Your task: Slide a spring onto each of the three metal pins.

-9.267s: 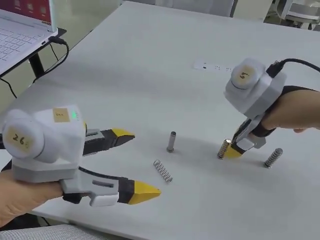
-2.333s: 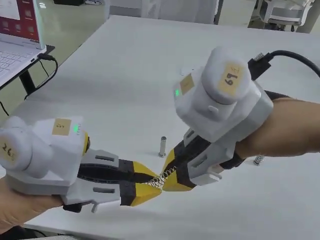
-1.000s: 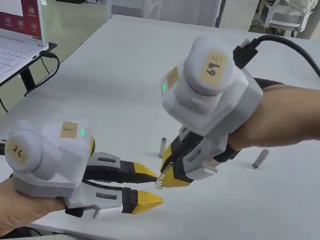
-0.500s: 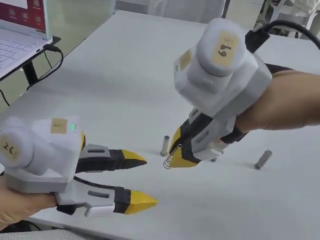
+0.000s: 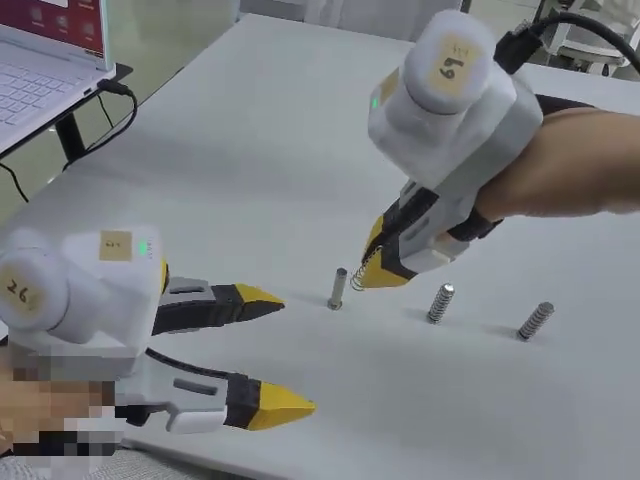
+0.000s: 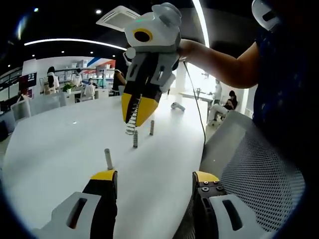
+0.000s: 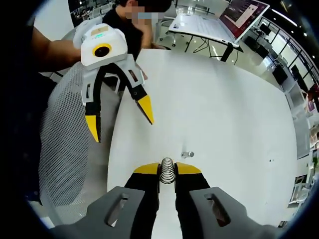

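A bare metal pin [image 5: 337,288] stands upright on the white table [image 5: 250,150]. To its right, two more pins [image 5: 440,303] [image 5: 535,320] each carry a spring. My right gripper [image 5: 375,275] is shut on a small spring [image 5: 361,272], held tilted just right of the bare pin's top. The right gripper view looks down the spring's coil [image 7: 168,171] between its jaws, the pin [image 7: 188,155] slightly beyond. My left gripper [image 5: 275,352] is open and holds nothing, at the near left. In the left gripper view the bare pin [image 6: 108,159] stands ahead, the spring [image 6: 131,119] above it.
A laptop [image 5: 40,60] with a black cable [image 5: 120,95] sits on a side stand at far left. The table's near edge runs just under the left gripper. A mesh chair [image 6: 249,164] is beside the table.
The left gripper has let go of the spring, opened and drawn back left. The right gripper has carried the spring up and right, close to the bare pin's top.
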Demonstrator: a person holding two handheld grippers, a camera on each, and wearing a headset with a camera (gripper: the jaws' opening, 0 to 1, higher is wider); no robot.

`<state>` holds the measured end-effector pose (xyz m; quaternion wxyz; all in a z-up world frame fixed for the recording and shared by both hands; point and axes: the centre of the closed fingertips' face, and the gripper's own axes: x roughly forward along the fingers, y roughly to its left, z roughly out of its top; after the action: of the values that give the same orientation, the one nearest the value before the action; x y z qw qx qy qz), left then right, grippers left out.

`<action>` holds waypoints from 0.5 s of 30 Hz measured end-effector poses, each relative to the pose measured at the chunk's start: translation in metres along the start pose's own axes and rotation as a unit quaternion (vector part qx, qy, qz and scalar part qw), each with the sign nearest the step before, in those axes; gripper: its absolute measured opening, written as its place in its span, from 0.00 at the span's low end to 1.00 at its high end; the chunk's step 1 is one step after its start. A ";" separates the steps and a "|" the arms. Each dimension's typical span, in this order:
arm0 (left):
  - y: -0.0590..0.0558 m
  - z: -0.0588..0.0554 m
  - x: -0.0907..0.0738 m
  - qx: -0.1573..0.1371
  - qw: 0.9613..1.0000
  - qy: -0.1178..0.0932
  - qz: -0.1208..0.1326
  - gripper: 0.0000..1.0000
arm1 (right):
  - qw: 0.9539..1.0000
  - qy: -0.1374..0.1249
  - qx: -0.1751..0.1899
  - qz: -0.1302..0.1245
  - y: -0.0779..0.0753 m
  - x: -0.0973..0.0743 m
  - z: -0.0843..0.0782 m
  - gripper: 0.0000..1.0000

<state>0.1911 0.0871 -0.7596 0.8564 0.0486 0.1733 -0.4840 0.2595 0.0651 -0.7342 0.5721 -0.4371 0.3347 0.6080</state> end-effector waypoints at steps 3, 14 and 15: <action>0.001 0.000 0.000 -0.002 1.000 -0.002 0.003 0.59 | 1.000 0.001 0.004 0.001 -0.009 0.001 0.001 0.08; 0.001 -0.001 0.004 -0.004 1.000 -0.002 0.006 0.63 | 1.000 0.027 -0.005 -0.002 -0.035 0.020 -0.001 0.08; 0.001 -0.001 0.004 -0.004 1.000 -0.002 0.006 0.64 | 1.000 0.029 -0.006 -0.002 -0.037 0.022 -0.002 0.08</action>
<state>0.1937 0.0845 -0.7618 0.8597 0.0456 0.1732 -0.4784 0.2968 0.0768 -0.7519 0.5605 -0.4591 0.3467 0.5957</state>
